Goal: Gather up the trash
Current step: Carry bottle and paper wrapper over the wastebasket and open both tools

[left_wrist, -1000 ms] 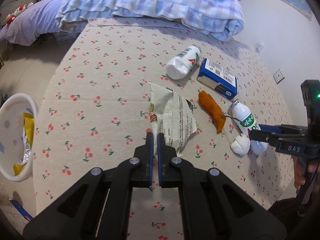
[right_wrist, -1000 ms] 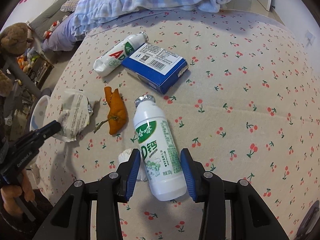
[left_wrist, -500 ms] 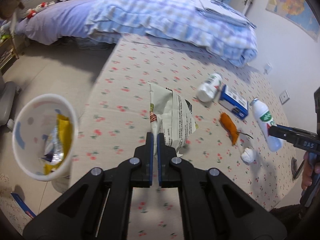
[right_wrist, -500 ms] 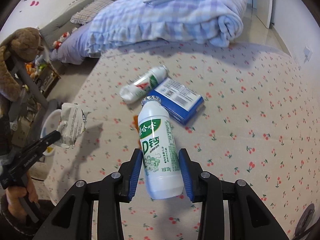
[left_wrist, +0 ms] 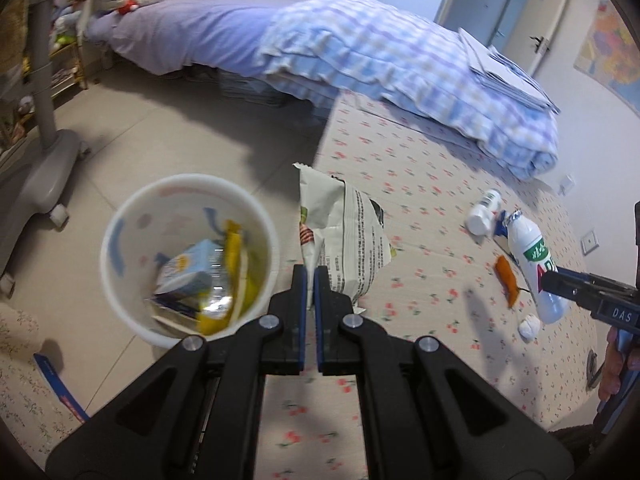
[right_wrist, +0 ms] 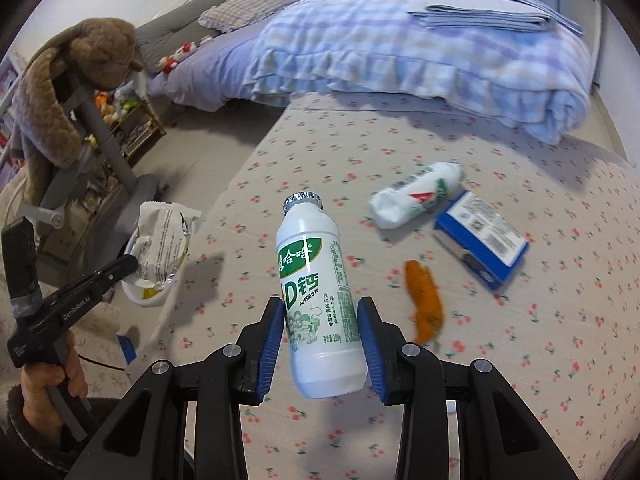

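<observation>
At 10 o'clock of the left claw [left_wrist: 310,276], round white plastic bin [left_wrist: 120,216]. Pinching crinkly white snack bag [left_wrist: 344,232], could snag the rim. Right claw [right_wrist: 322,330] squeezing white green-label plastic bottle [right_wrist: 316,292], might slip.

bin [left_wrist: 120,216] mouth lies open, half filled by a carton [left_wrist: 186,276] and wrappers [left_wrist: 236,264].
</observation>
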Action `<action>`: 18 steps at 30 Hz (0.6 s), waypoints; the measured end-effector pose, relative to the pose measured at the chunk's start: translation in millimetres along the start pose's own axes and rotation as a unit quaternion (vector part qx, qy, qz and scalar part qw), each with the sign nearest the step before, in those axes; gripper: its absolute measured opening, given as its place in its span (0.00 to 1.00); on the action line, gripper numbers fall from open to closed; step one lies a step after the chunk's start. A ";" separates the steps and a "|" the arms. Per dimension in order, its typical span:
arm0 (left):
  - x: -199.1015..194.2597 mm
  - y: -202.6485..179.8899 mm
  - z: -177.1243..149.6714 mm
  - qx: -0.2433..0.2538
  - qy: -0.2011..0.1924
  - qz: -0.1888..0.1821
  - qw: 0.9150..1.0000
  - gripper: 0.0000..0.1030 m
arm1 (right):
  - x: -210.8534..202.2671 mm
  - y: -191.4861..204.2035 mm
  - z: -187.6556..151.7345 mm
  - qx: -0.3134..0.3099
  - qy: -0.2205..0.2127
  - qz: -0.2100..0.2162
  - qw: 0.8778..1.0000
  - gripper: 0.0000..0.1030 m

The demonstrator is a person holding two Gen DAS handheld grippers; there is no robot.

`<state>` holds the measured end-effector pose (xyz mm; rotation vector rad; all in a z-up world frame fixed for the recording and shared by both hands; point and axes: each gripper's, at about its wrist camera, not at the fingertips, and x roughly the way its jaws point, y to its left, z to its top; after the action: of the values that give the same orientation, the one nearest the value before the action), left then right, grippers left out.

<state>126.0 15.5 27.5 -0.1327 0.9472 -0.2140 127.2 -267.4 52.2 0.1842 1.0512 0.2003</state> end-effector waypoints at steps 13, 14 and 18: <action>-6.9 70.6 -5.5 -0.056 -0.011 0.051 0.997 0.04 | 37.5 60.0 15.2 -0.033 0.014 0.027 0.999 0.37; -7.6 73.8 -5.6 -0.057 -0.012 0.055 0.997 0.05 | 39.5 62.1 16.6 -0.034 0.015 0.029 0.999 0.37; -5.0 84.9 -4.3 -0.059 -0.005 0.114 0.992 0.20 | 48.9 81.2 20.8 -0.045 0.014 0.041 0.998 0.37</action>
<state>130.2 99.1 11.5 -0.1328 0.9576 0.0531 162.8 -177.8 41.1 0.1433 1.0607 0.3250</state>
